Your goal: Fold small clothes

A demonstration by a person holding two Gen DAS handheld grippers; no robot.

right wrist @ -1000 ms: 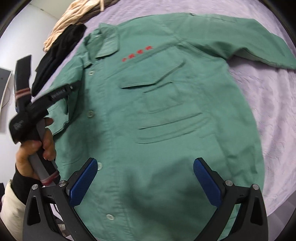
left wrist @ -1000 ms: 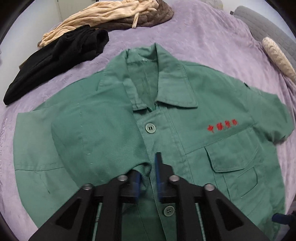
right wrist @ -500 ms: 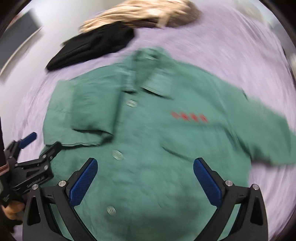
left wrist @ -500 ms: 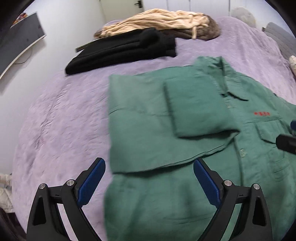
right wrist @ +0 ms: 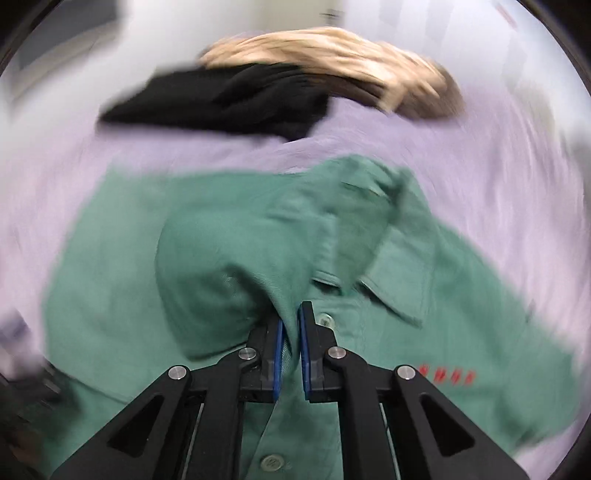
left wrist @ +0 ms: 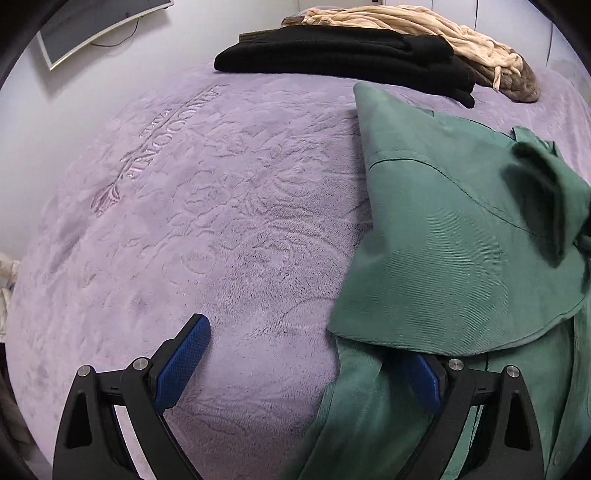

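Two claws were in view over a green shirt (right wrist: 229,258) spread on a bed with a purple blanket (left wrist: 207,206). Left claw (left wrist: 306,365) was wide apart, low at the shirt's side edge; its left blue pad (left wrist: 181,365) sat over bare blanket, while its right pad (left wrist: 424,380) was tucked under a folded-over flap of the shirt. Right claw (right wrist: 290,350) had its pads drawn nearly together, clamped on a ridge of shirt fabric at the button placket, just below the collar (right wrist: 391,280) and beside the top button (right wrist: 325,319). Right wrist view was motion-blurred. One sleeve lay folded across the shirt front. Red embroidered lettering (right wrist: 447,376) showed on the chest. Farther back on the bed lay a folded black garment (left wrist: 343,55), touching a beige and brown heap of clothes (left wrist: 443,40) behind it. A monitor (left wrist: 92,29) hung on the white wall at upper left.
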